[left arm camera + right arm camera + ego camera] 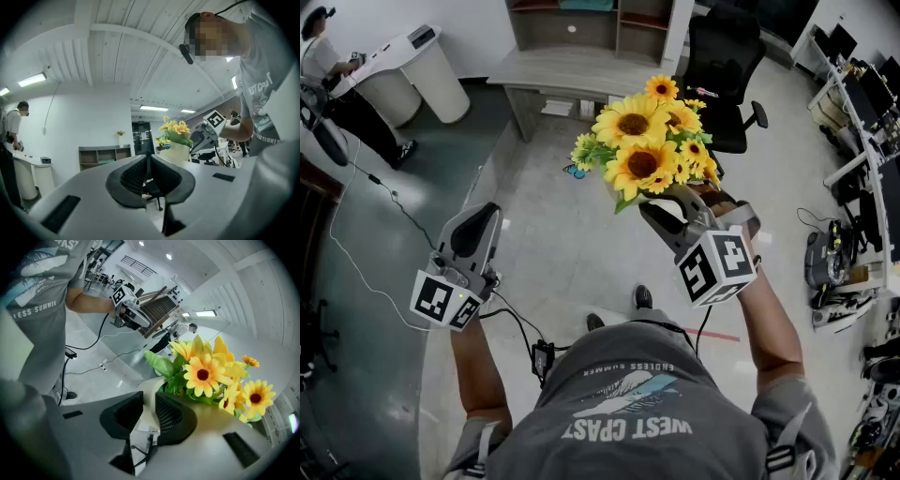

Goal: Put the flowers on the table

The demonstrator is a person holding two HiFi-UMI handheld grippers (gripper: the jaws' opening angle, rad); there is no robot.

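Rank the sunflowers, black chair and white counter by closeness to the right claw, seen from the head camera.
1. Sunflowers, held in the right claw.
2. Black chair, behind, slightly right.
3. White counter, far left.

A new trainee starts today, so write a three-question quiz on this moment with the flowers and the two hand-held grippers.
1. True or false: the left hand-held gripper holds the flowers.
2. What does the right hand-held gripper clamp? A) a flower stem B) the rim of the cream pot C) a green leaf
3. Fill in: the left hand-held gripper's jaws are ____, with nothing between them.

Key: 1 false; 2 B; 3 shut.
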